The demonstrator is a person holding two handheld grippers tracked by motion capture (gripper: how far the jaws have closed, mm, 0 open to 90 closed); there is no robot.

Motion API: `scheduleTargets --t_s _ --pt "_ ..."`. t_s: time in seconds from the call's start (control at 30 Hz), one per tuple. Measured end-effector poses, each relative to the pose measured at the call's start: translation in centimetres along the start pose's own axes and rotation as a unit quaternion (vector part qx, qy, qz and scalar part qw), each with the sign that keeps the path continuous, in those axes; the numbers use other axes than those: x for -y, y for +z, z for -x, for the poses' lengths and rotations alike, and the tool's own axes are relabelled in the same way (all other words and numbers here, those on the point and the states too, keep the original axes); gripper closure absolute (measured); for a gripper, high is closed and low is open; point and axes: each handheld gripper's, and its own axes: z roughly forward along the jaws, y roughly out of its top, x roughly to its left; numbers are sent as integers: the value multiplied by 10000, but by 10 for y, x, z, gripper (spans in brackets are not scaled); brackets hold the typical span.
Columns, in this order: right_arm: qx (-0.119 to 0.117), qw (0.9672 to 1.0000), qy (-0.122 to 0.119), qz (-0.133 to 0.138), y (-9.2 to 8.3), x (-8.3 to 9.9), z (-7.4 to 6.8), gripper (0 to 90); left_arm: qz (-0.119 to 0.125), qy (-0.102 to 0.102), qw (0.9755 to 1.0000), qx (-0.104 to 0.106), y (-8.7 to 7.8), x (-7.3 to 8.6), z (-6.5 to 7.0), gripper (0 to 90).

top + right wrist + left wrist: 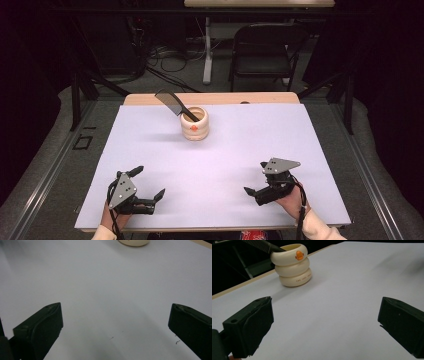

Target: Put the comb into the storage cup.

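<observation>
left gripper (149, 184) jaws apart, empty | right gripper (255, 177) same | black comb (170, 102), i think, leans in cream holder (195, 125) far across desk (225, 165) | i'd pinch the spine, lift straight up, steady holder.

Both tongs (149, 182) (255, 177) agape, low, apart.

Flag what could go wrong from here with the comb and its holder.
The comb leans out over the far left rim of the ringed holder, so pulling it sideways could tip the holder. The holder stands near the table's far edge; a knock might push it off. Both the left gripper and the right gripper are open and well short of it, so a long reach may land off target.
</observation>
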Motion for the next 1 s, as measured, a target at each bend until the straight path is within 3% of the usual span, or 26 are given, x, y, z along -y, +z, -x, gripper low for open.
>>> scheduleTargets --t_s 1.0 --pt "364 9987 35 366 -37 27 -8 0 -71 -2 10000 -36 1 1 -1 3"
